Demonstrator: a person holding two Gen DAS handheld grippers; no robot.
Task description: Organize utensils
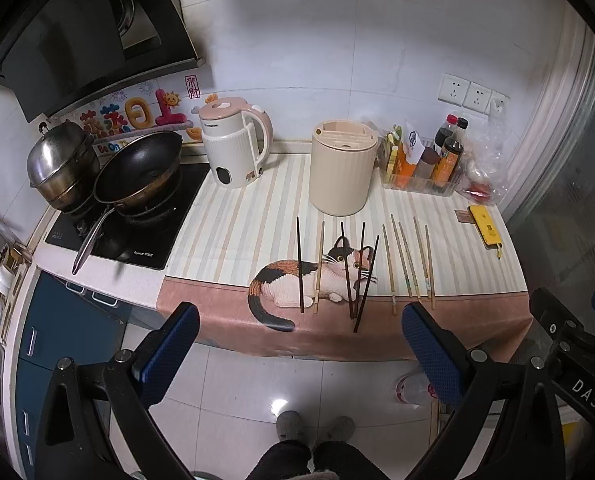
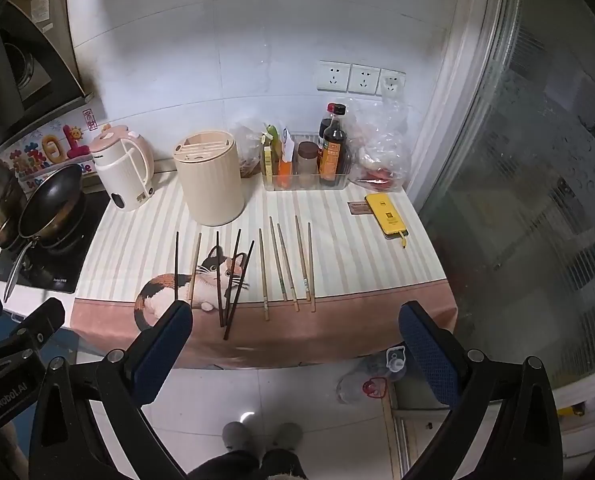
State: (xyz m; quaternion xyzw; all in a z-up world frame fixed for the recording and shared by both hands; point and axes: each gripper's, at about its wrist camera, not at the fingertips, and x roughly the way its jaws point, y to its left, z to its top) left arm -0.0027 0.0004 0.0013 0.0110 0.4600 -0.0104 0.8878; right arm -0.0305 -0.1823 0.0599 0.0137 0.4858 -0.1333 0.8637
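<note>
Several chopsticks lie side by side on the cat-print cloth: dark ones at the left and pale bamboo ones at the right. A cream slotted utensil holder stands upright behind them. My left gripper is open and empty, held back from the counter's front edge above the floor. My right gripper is open and empty too, also short of the counter edge. The right gripper's body shows at the right edge of the left wrist view.
A pink-white kettle stands left of the holder. A wok and a steel pot sit on the hob. A clear tray of sauce bottles, a plastic bag and a yellow device are at the right. A plastic bottle lies on the floor.
</note>
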